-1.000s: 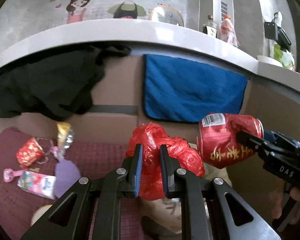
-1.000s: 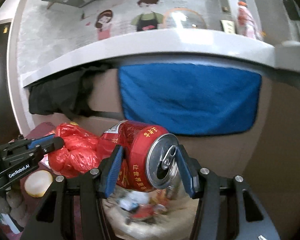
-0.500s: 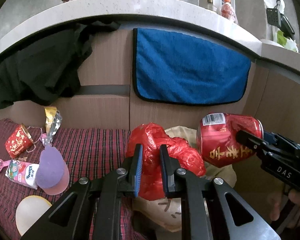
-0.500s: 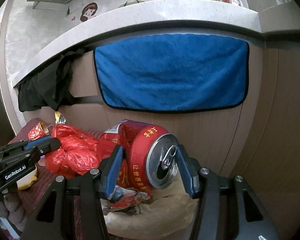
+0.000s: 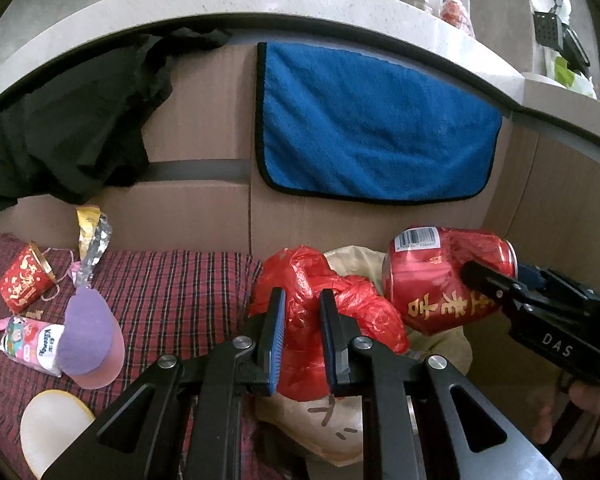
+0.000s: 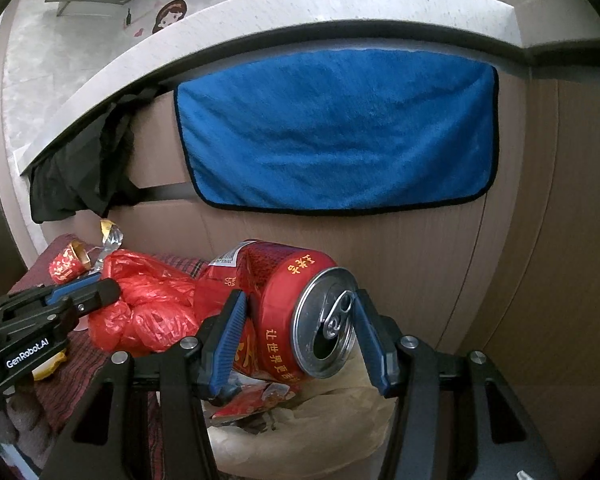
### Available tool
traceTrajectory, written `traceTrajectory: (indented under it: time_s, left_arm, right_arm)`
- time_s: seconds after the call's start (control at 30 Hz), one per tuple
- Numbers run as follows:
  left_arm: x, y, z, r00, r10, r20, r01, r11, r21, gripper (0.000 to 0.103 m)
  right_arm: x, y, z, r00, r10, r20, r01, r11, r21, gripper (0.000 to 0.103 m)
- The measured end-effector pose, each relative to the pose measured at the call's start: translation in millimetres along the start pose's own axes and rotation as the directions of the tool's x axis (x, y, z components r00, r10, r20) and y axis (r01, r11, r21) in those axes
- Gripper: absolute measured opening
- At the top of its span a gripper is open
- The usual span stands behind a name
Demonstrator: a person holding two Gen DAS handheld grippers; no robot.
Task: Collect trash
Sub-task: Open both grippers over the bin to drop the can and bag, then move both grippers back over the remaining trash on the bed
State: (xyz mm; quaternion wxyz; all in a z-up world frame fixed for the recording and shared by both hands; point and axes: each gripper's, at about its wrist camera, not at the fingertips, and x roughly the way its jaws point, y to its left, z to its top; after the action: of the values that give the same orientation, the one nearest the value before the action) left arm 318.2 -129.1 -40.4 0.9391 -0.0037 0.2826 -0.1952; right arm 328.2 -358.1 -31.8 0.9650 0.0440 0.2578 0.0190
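My left gripper point(image 5: 302, 300) is shut on a crumpled red plastic bag point(image 5: 332, 308), held above a beige paper bag point(image 5: 356, 260). My right gripper point(image 6: 300, 304) is shut on a dented red drink can point(image 6: 296, 312), lying sideways, opening toward the camera, over the beige bag point(image 6: 340, 420), which holds some wrappers. In the left wrist view the can point(image 5: 440, 280) and right gripper point(image 5: 500, 280) are right of the red bag. In the right wrist view the red bag point(image 6: 148, 304) and left gripper point(image 6: 96, 288) are at the left.
On the plaid cloth point(image 5: 172, 288) lie a small red cup point(image 5: 24, 284), a foil wrapper point(image 5: 92, 240), a tissue pack point(image 5: 32, 344), a purple disc point(image 5: 88, 332) and a white disc point(image 5: 48, 432). A blue towel point(image 5: 372, 132) and black cloth point(image 5: 68, 128) hang from the counter behind.
Both grippers have dipped lower and tilted down, with the counter rising in view. The beige bag and more of the plaid cloth now show beneath them. Both holds are unchanged.
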Motion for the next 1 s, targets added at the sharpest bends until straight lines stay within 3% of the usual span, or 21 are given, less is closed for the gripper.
traceTrajectory:
  time_s: [0.13, 0.27, 0.33, 0.7, 1.0]
  left_arm:
    - [7.7, 5.8, 5.0, 0.998, -0.053, -0.016, 0.052, 0.998, -0.029, 0.024]
    - [7.1, 18.3, 14.2, 0.994, -0.112, -0.016, 0.111, 0.991, -0.071, 0.045]
    - [1.5, 24.8, 17.7, 0.994, -0.109, -0.005, 0.108, 0.991, -0.081, 0.045]
    - [-59.4, 106.5, 15.3, 0.999, 0.037, 0.024, -0.033, 0.990, -0.134, 0.045]
    - [-124.8, 193.0, -14.7, 0.982, 0.186, 0.038, -0.177, 0.970, -0.165, 0.045]
  right_arm:
    - [8.6, -2.6, -1.5, 1.000, -0.009, -0.015, 0.009, 1.000, 0.005, 0.051]
    - [20.5, -3.3, -3.2, 0.999, -0.024, -0.038, 0.024, 1.000, 0.003, 0.057]
    - [24.2, -1.4, -5.4, 0.999, -0.024, -0.049, 0.023, 1.000, -0.005, 0.058]
    - [4.4, 26.0, -0.9, 0.999, 0.041, -0.031, -0.042, 0.999, -0.034, 0.058]
    - [-1.3, 98.7, -0.3, 0.985, 0.166, -0.044, -0.170, 0.979, -0.112, 0.058]
